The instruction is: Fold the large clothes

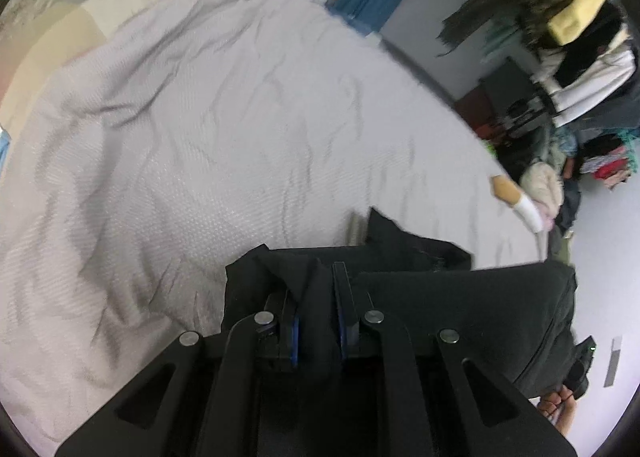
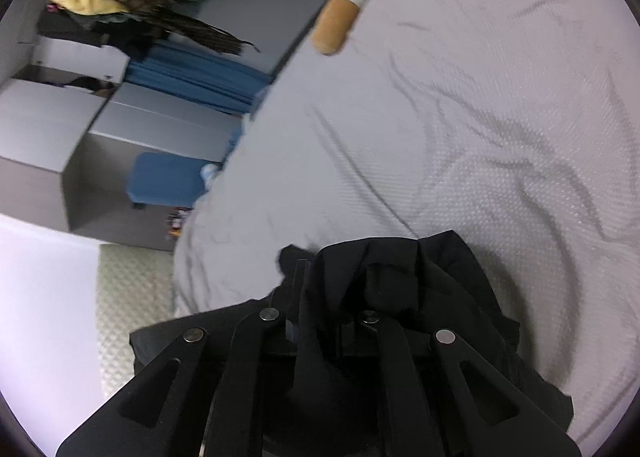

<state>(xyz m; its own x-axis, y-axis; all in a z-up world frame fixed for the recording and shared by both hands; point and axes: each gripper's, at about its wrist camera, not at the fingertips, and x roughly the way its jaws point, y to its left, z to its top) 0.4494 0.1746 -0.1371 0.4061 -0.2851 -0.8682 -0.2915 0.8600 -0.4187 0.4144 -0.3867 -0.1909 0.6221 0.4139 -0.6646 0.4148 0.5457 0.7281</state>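
Observation:
A black garment [image 1: 460, 297] hangs bunched between both grippers above a bed covered by a wrinkled white sheet [image 1: 200, 117]. My left gripper [image 1: 316, 297] is shut on a fold of the black garment; cloth fills the gap between its blue-padded fingers [image 1: 344, 321]. My right gripper [image 2: 316, 297] is shut on another bunch of the same garment [image 2: 420, 289], which drapes over and hides its fingertips. The garment stretches right from the left gripper, toward the bed's near edge.
The white sheet [image 2: 480, 117] spans most of both views. A white and tan bed post [image 2: 348, 1] stands at the bed's corner, also in the left view [image 1: 516, 197]. Hanging clothes [image 1: 580, 57], a floor pile [image 1: 544, 185], blue curtain [image 2: 192, 81] and grey cabinets [image 2: 80, 129] lie beyond.

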